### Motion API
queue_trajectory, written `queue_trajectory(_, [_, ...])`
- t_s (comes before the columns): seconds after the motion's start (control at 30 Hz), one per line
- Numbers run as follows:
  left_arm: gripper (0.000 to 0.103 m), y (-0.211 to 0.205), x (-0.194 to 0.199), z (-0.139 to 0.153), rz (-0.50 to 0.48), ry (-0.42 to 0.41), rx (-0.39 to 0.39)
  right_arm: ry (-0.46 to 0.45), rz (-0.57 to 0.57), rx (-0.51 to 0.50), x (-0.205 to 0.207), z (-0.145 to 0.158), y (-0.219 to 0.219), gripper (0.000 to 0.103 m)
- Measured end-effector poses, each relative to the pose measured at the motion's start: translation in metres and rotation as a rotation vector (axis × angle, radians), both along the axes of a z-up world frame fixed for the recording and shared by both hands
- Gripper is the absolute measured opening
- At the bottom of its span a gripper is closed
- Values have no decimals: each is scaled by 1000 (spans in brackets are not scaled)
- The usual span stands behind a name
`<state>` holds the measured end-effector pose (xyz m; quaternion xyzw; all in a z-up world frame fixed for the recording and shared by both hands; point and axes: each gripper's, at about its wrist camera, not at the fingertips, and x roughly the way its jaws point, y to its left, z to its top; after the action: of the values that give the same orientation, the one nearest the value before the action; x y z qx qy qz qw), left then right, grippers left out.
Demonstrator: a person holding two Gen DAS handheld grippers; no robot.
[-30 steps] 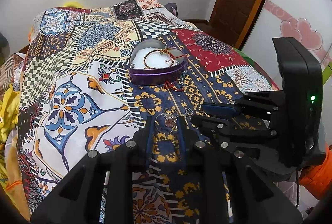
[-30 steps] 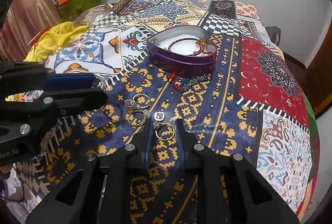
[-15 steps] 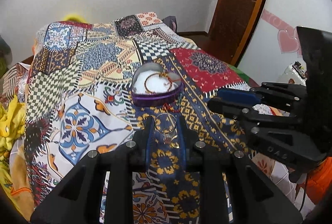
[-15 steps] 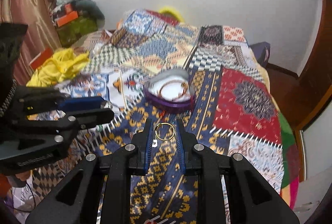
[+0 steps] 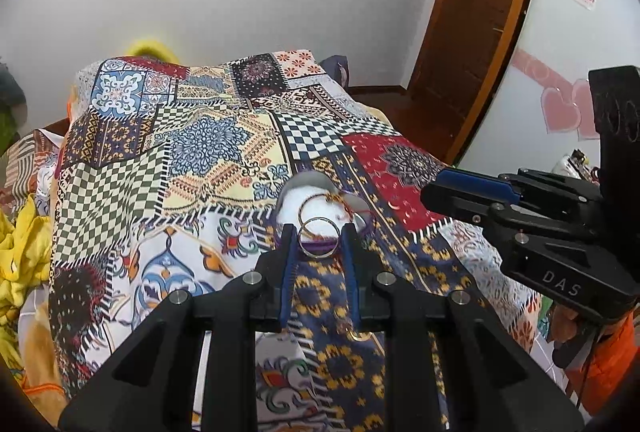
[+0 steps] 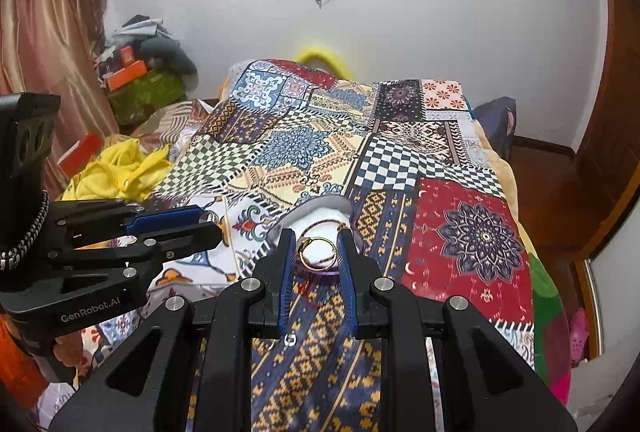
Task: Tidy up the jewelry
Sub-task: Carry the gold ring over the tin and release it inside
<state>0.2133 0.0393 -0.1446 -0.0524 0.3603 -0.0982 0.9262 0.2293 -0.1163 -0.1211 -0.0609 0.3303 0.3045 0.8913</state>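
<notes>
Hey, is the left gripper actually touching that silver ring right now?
Touching. The left wrist view shows the left gripper with both fingers pressed against opposite sides of the silver ring, holding it up.

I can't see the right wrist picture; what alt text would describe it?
The right tool grips a gold ring above a patchwork bedspread, in front of a purple box. The left tool is alongside.

Heart tin [image 5: 289,192] – front wall hidden behind tool tips; bracelet [image 5: 320,202] partly covered by ring [image 5: 319,236].
</notes>
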Motion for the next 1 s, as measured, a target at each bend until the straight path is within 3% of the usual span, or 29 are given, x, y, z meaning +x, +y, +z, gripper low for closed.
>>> queue_trajectory(0.27, [21, 5, 27, -7, -2, 2, 5, 28, 3, 13, 23, -8, 7, 19])
queue_trajectory(0.67, [21, 4, 71, -39, -34, 70, 1, 111, 44, 21, 60, -23, 17, 19])
queue_trajectory(1.0, [21, 1, 85, -55, -50, 106, 10, 164, 67, -9, 74, -37, 26, 19])
